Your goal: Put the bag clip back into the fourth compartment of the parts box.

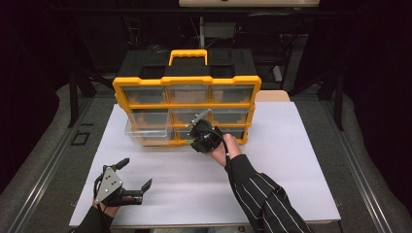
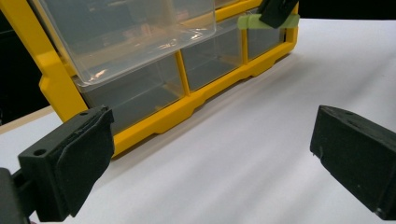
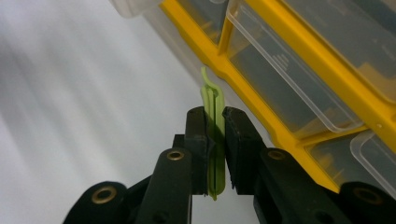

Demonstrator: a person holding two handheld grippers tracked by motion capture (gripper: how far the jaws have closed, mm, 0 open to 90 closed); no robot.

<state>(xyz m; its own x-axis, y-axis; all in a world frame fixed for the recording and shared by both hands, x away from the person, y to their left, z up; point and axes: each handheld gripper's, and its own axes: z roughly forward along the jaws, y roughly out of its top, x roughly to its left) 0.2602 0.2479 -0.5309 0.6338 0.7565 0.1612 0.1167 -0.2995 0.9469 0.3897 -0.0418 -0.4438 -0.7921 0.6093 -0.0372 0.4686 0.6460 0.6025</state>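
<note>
Right tongs point(image 3: 215, 140) are clamped on a thin light-green plastic clip point(image 3: 213, 112). It stands on edge between the pads, with its curled tip poking out past the jaw ends. In the high view the right tongs point(image 1: 198, 136) sit just in front of the yellow organizer box point(image 1: 121, 94), at its bottom row near the middle. The clip point(image 1: 187, 141) shows there as a small green sliver at the jaw tips. From the left gripper view the same clip point(image 2: 250, 21) is held level, right against the box's lower right drawers. Can't tell whether it touches the frame.

Left tongs point(image 2: 210, 154) are wide apart with nothing between the pads, only bare white tabletop point(image 2: 243, 140). In the high view the left tongs point(image 1: 137, 174) sit low over the near-left part of the tabletop point(image 1: 291, 160), well apart from the box.

The box point(image 3: 280, 70) stands upright at the far edge of the white sheet, carry handle point(image 1: 188, 56) on top, three rows of clear drawers. One clear drawer point(image 1: 148, 131) on the left side, middle row, is pulled out and hangs forward of the frame. The same drawer point(image 2: 126, 32) looks empty in the left gripper view.
</note>
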